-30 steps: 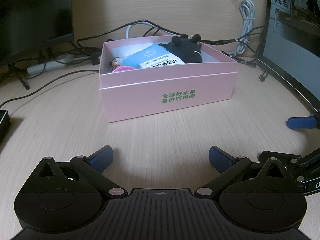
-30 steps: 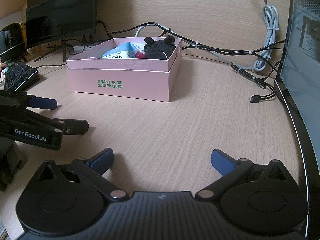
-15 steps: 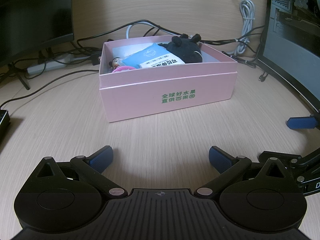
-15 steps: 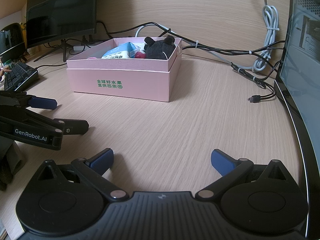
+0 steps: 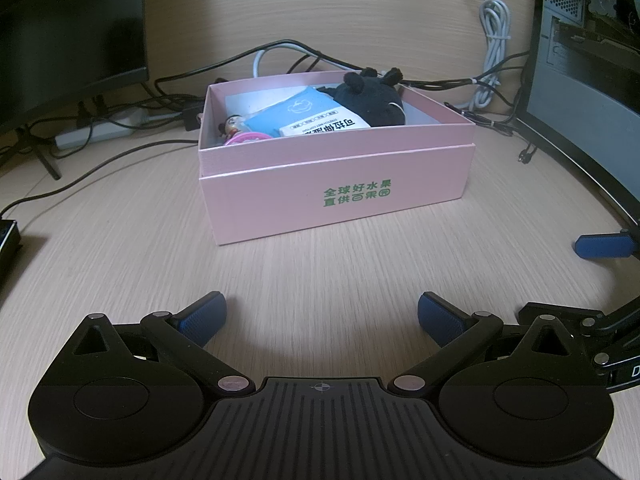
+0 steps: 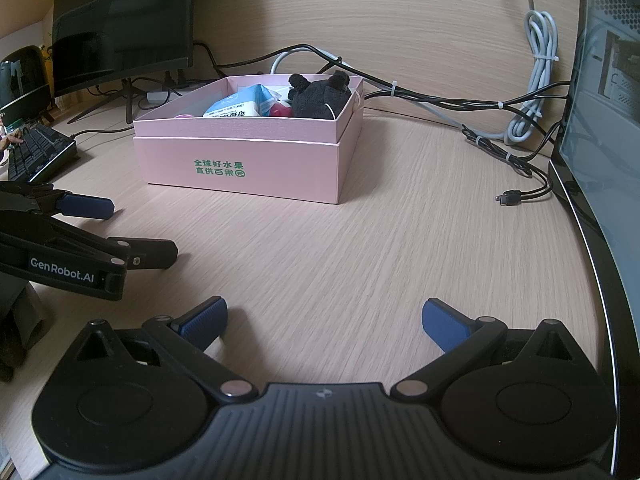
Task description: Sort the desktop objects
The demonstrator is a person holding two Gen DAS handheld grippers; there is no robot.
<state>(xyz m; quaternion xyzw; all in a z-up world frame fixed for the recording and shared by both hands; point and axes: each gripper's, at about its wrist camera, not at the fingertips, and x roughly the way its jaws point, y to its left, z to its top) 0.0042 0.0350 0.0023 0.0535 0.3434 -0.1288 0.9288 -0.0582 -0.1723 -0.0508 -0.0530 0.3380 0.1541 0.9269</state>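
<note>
Pink box point(image 5: 336, 184) sits on the tabletop point(image 5: 320, 272), lid nested under its base. Inside it: black plush toy point(image 5: 370, 98) at the far right corner, blue wet-wipes pack point(image 5: 304, 116) left of the plush, a small pink item point(image 5: 246, 138) at the near-left wall, a red item point(image 6: 280, 110) beside the plush. Box long axis runs left-right across the left wrist view, printed side facing the cameras. Left gripper point(image 5: 322, 316) and right gripper point(image 6: 324, 320) hover in front of the box, jaws spread, holding nothing. No loose object visible on the tabletop near the box; judged: sorting looks finished, or the next item must be found elsewhere. Cables point(image 6: 460, 100) trail behind the box; monitor point(image 6: 124, 24) far left of it.
</note>
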